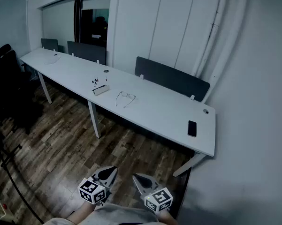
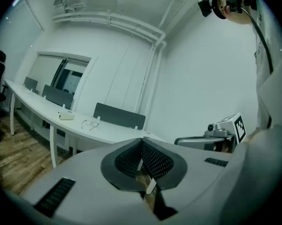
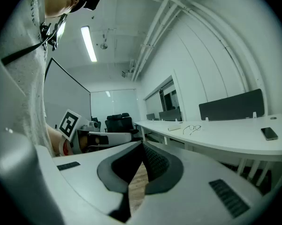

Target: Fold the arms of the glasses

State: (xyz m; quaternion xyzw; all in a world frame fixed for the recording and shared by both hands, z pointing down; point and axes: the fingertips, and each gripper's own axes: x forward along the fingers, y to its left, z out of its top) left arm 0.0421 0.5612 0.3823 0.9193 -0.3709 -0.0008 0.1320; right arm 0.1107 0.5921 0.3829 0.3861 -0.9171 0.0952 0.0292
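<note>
- The left gripper (image 1: 107, 174) is held low in front of the person, above the wooden floor (image 1: 61, 144); its jaws are pressed together with nothing between them
- The right gripper (image 1: 141, 181) sits just beside it, its jaws likewise pressed together and empty
- Both point roughly level toward a long white table (image 1: 155, 114) and are well apart from it
- The glasses (image 1: 125, 98) lie on the table top near the middle of its length, and neither gripper touches them; their arms look unfolded, reaching toward the front edge
- A small pale box (image 1: 101, 90) sits near the glasses, on their left in the head view
- A dark phone (image 1: 192, 128) lies flat near the right end of the table, well apart from the glasses
- Dark panels (image 1: 171, 78) stand upright along the table's back edge, in front of the white wall
- Black chairs (image 1: 9, 88) stand on the floor at the far left, beside the table's other end
</note>
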